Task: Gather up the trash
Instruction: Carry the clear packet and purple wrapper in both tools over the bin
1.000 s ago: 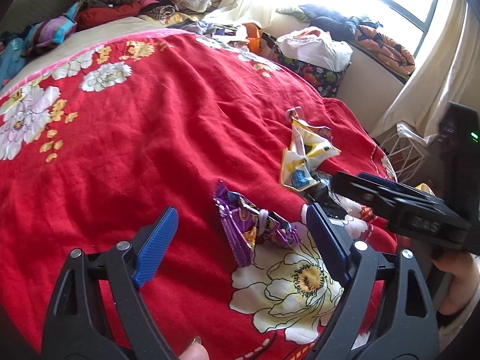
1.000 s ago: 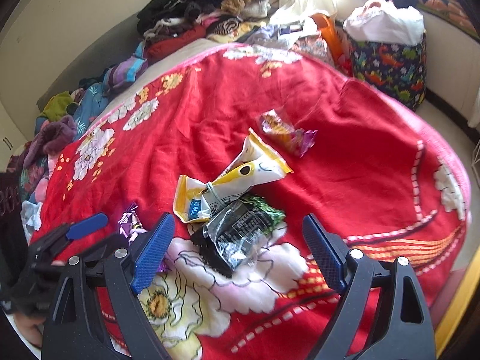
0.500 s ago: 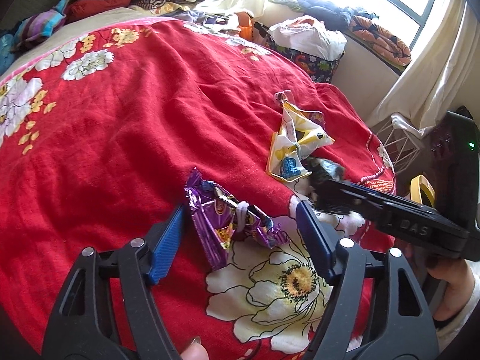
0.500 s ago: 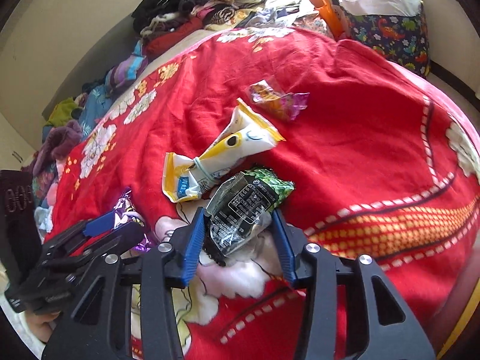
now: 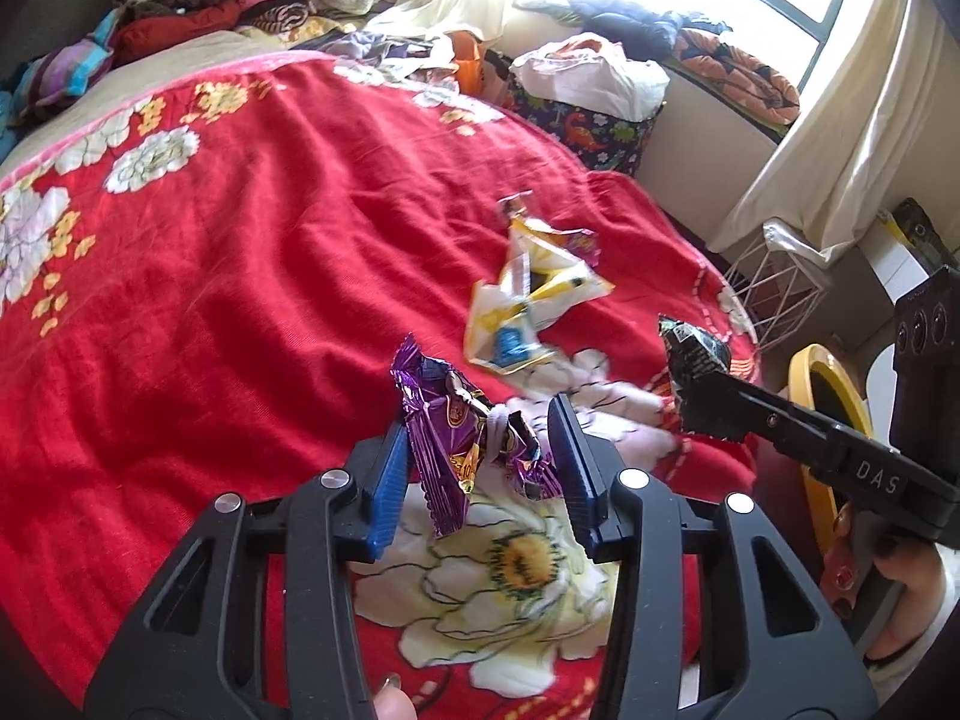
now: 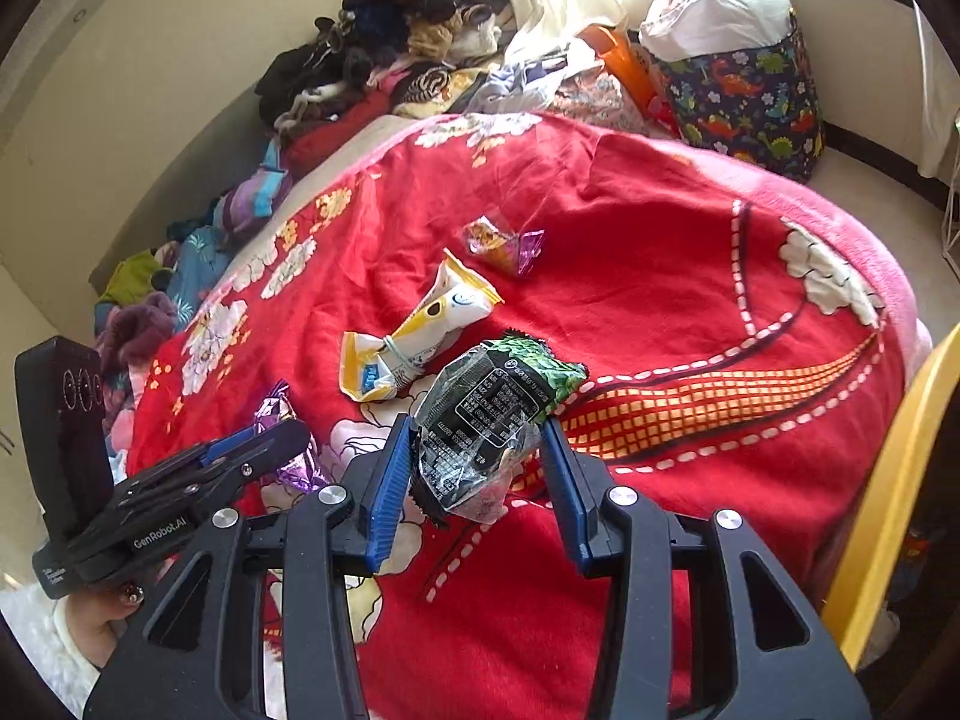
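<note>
Gripping a crumpled purple wrapper (image 5: pixel 465 438), the left gripper (image 5: pixel 480 474) is holding it just above the red floral blanket (image 5: pixel 240 300); its jaws have just been closing, and the blue pads are now pressing on the wrapper's two sides. The right gripper (image 6: pixel 477 468) is clamping a black and green snack packet (image 6: pixel 486 414) in the same way, its jaws having likewise drawn in on it, and the packet is standing up between the pads, clear of the blanket. A yellow and white wrapper (image 6: pixel 414 336), tied at its middle, is lying on the blanket just beyond both grippers. Farther back, a small clear wrapper with a purple end (image 6: pixel 504 243) is resting on the red cloth. A yellow-rimmed bin (image 5: pixel 828 420) is showing beside the bed, though its inside is perhaps too dark to read.
</note>
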Action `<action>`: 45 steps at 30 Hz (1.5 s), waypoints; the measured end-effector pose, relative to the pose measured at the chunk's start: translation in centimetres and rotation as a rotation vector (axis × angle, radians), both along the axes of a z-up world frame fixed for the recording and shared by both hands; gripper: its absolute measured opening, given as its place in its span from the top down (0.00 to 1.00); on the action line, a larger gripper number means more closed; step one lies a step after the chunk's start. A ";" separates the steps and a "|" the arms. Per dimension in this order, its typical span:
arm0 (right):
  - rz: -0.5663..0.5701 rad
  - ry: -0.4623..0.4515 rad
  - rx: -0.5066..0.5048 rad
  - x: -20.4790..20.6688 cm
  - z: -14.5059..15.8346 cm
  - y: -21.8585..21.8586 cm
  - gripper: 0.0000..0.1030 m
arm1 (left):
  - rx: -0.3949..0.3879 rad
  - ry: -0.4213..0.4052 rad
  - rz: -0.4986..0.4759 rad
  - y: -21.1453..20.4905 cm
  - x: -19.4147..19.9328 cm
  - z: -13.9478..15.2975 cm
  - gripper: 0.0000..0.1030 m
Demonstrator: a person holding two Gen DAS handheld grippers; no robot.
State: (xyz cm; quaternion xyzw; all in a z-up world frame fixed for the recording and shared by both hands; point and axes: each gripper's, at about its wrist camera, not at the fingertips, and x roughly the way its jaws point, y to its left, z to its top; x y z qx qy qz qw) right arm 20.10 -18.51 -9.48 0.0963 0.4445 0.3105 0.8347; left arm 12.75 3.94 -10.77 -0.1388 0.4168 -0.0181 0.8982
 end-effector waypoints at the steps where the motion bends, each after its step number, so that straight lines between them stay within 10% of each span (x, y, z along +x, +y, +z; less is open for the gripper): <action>1: -0.004 -0.010 0.001 -0.2 0.3 -0.3 0.60 | 0.000 -0.005 -0.002 -0.2 0.0 0.2 0.65; 45: -0.366 -0.120 0.052 -4.7 4.3 -17.0 0.60 | 0.012 -0.156 -0.326 -15.6 1.5 6.1 0.65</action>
